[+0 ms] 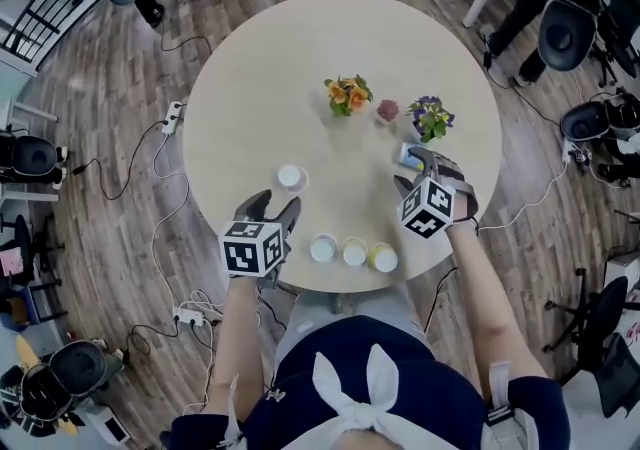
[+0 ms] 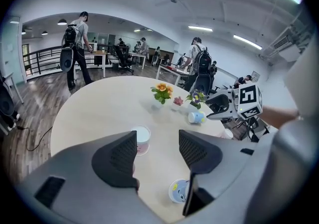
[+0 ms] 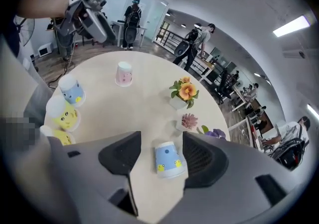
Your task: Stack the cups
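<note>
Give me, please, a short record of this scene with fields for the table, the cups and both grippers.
Table: round, pale
Flower pots: three, near the middle
Pink cup: standing alone
Three cups: standing in a row at the near edge
Blue cup: on its side
Left gripper: open, empty
Right gripper: open, blue cup between its jaws
Stacked: none yet
</note>
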`<state>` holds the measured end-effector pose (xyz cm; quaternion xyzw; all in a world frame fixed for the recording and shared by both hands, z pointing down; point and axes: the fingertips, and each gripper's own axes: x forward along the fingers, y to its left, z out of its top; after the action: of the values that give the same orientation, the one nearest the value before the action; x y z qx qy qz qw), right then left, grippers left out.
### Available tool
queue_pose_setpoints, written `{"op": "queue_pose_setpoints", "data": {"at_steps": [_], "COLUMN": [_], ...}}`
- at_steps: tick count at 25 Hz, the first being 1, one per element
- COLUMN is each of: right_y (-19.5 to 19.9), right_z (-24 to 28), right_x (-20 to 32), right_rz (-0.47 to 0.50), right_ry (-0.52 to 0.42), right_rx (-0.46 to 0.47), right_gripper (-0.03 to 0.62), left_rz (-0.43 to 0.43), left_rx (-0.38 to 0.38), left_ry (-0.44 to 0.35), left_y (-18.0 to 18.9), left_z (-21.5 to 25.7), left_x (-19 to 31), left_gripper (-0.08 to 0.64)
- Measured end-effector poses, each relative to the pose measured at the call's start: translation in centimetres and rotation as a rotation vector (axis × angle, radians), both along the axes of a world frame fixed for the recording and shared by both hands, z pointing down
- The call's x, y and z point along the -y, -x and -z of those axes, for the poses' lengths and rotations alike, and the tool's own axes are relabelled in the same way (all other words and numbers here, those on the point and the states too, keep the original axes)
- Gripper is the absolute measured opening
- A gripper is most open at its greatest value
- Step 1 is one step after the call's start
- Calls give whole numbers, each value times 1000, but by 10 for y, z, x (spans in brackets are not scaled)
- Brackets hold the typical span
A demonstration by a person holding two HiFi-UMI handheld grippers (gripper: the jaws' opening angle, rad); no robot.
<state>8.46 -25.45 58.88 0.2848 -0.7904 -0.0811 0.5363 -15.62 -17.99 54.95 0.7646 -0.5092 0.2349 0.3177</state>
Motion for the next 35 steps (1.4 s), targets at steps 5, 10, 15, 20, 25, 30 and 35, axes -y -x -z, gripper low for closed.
{"op": "queue_pose_setpoints", "data": {"at_steps": [5,10,15,20,25,30,35], "right_y": [1,-1,-9,-15,-20,-23,-20], "right_z": [-29,-57,-81,-94,-101,-107,-103], "right_x": [12,27,37,42,48,47,45], "right_rz": [74,111,89,65,45,49,40], "right_ry": [65,127,190,221,226,230,216], "right_rx": [-102,-178,-238,-285,-330,-370,-339], "right_gripper": [264,259,258,261,259,255,252], "left_rz": [27,46,53,52,43,31,12], "left_rx": [-1,-3,4,15,48,66,121], "left_ry": [9,23,34,46,62,77,81], "left_y": [0,-4,-7,-7,-4,-3,0], "left_z": [-5,-13,-18,-23,-29,-35,-43], "left_x": [10,21,28,34,37,38,39], "left_gripper": [259,259,259,259,259,259,259]}}
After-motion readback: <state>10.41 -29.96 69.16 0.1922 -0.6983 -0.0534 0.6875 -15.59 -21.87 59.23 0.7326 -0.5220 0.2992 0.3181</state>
